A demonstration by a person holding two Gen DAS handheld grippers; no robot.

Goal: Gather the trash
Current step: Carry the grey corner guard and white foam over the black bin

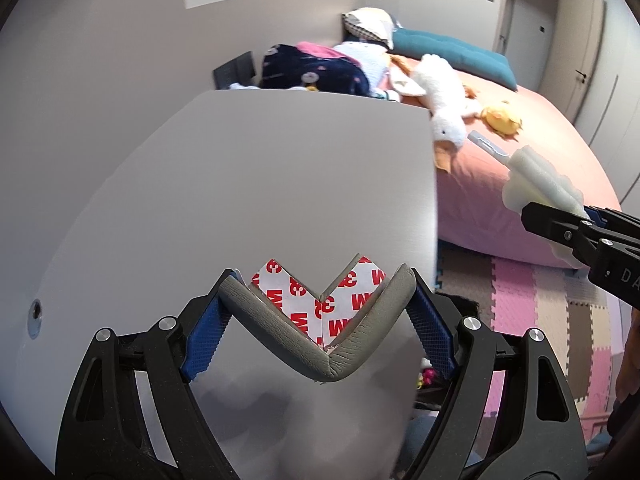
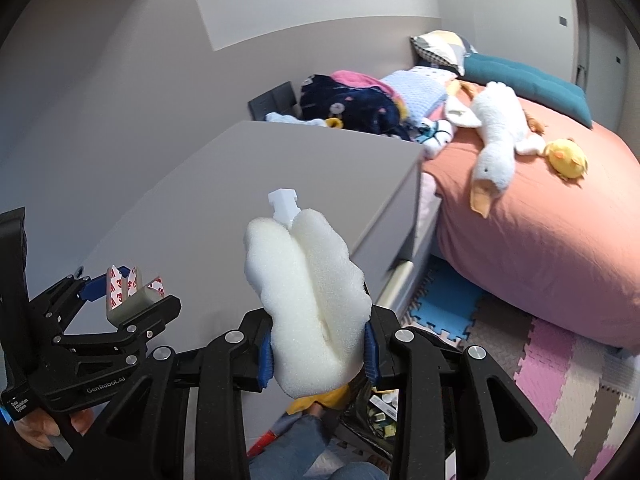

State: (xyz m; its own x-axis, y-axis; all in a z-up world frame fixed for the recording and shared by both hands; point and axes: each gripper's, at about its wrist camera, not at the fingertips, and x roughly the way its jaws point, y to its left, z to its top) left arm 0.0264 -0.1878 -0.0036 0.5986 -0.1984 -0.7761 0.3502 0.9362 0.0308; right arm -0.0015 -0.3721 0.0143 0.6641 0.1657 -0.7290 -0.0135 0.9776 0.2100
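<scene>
The left gripper [image 1: 320, 316] is clamping a grey corner guard [image 1: 316, 332] over the cabinet [image 1: 240, 184]; the right gripper [image 2: 320, 356] is squeezing a white sponge [image 2: 308, 300]. The springy sponge is risking slipping free, the guard's wide hold likewise

Grey walls [image 1: 100, 60], grey cabinet [image 1: 260, 168], bed [image 2: 540, 232] in pink sheet, pastel foam floor mats [image 2: 560, 360], door [image 1: 532, 16].
</scene>
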